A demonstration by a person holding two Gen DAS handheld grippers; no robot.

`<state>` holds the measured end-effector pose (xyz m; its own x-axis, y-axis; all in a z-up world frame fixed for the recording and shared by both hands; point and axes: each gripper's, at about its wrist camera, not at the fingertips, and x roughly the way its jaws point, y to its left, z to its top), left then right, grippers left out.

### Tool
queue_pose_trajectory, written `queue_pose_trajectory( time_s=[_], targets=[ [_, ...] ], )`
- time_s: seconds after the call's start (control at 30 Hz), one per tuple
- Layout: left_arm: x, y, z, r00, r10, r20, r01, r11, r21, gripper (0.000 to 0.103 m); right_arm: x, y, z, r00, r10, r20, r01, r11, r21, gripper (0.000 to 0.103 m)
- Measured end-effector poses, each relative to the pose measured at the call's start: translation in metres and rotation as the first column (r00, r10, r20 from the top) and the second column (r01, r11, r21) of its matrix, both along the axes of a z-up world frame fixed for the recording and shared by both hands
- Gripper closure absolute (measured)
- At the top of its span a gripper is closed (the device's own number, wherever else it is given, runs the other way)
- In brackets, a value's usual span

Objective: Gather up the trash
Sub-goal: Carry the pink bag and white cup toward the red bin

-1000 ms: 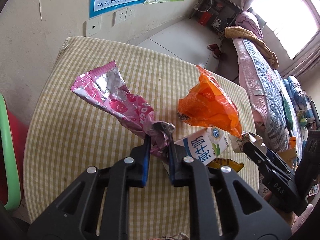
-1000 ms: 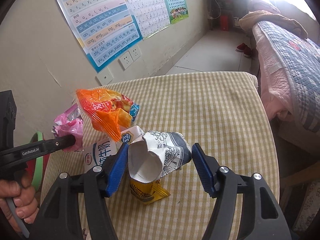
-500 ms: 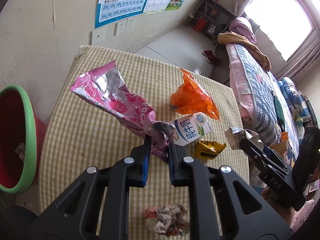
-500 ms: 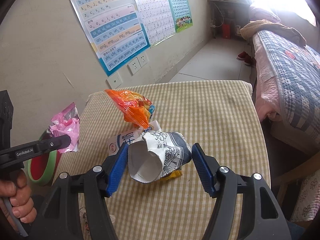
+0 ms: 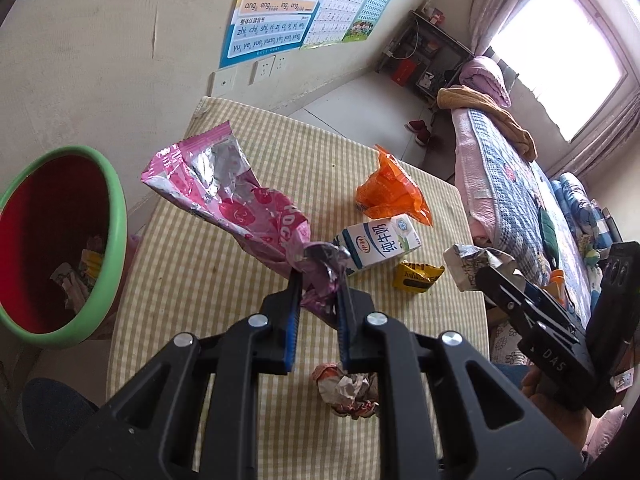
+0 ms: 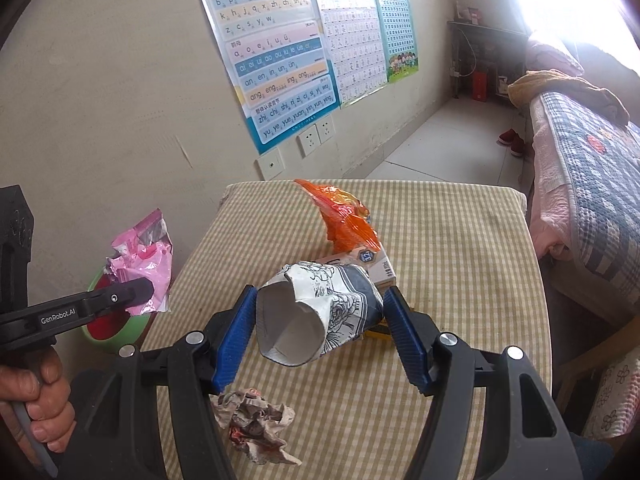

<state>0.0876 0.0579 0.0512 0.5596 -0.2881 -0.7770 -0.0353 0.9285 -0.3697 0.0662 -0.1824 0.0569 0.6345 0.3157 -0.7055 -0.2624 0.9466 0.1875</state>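
Pinching a crinkled pink foil snack wrapper, the left gripper holds it above the checked-cloth surface, its long axis slanting up-left toward the red bin with green rim, just left of the surface edge. Right gripper fingers clamp a crushed black-and-white paper cup, farther from that bin. Left hand likely drops first.

bare checked tablecloth beside bin, litter cluster around milk carton blocking right
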Motion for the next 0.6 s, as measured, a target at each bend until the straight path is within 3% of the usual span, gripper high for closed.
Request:
queue_pose_trajectory(
  time_s=[0.6],
  targets=[
    [-0.046,0.097,0.01,0.983,0.178,0.056,-0.173,0.982,-0.082,0.088,-0.015,0.107,0.03,0.977,0.207,0.057,-0.203,0.977,-0.07,0.04]
  ],
)
